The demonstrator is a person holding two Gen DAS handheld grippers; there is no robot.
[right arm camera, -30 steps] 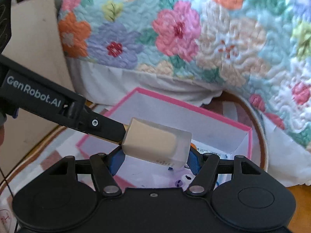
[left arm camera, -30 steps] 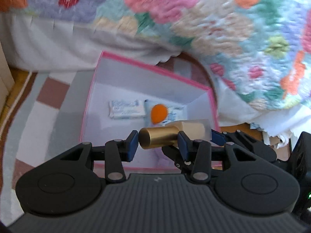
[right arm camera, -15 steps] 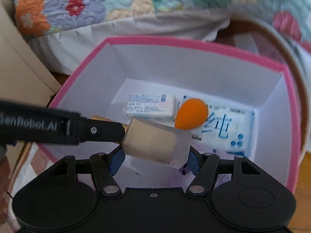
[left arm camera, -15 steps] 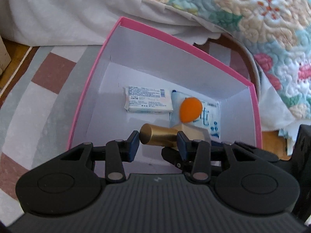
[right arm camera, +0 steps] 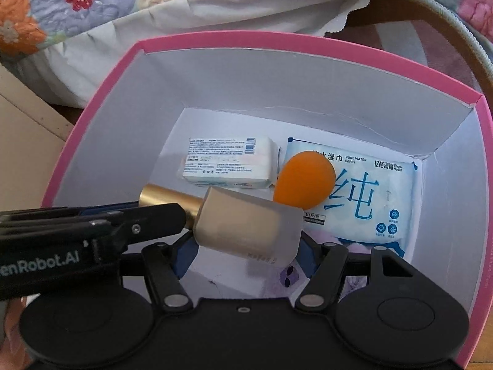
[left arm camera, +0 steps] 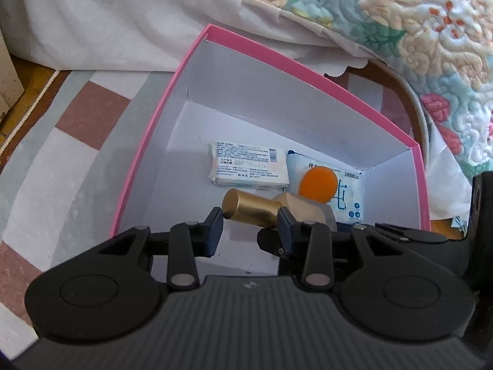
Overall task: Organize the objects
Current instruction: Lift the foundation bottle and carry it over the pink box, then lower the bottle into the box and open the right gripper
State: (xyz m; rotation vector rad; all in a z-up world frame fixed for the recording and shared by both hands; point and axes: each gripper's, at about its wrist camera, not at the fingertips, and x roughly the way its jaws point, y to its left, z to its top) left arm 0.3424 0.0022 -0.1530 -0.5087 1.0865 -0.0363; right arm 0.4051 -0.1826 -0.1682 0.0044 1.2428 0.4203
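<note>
Lowered into the pink-rimmed white box [right arm camera: 215,40], our frosted bottle [right arm camera: 246,228] with its gold cap [left arm camera: 249,209].
Left gripper [left arm camera: 249,225], just closing, pinches the cap; right gripper [right arm camera: 246,254] clamps the body.

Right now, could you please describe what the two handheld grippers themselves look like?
Both are matte black plastic. The left gripper has a ribbed body, two round side discs, silver pivot pins and dark blue pads. The right gripper has the same linkage and blue pads, with a smooth body. Seen from the right wrist camera, the left one's side carries white "GenRobot.AI" lettering. No cables or sleeves show.
</note>
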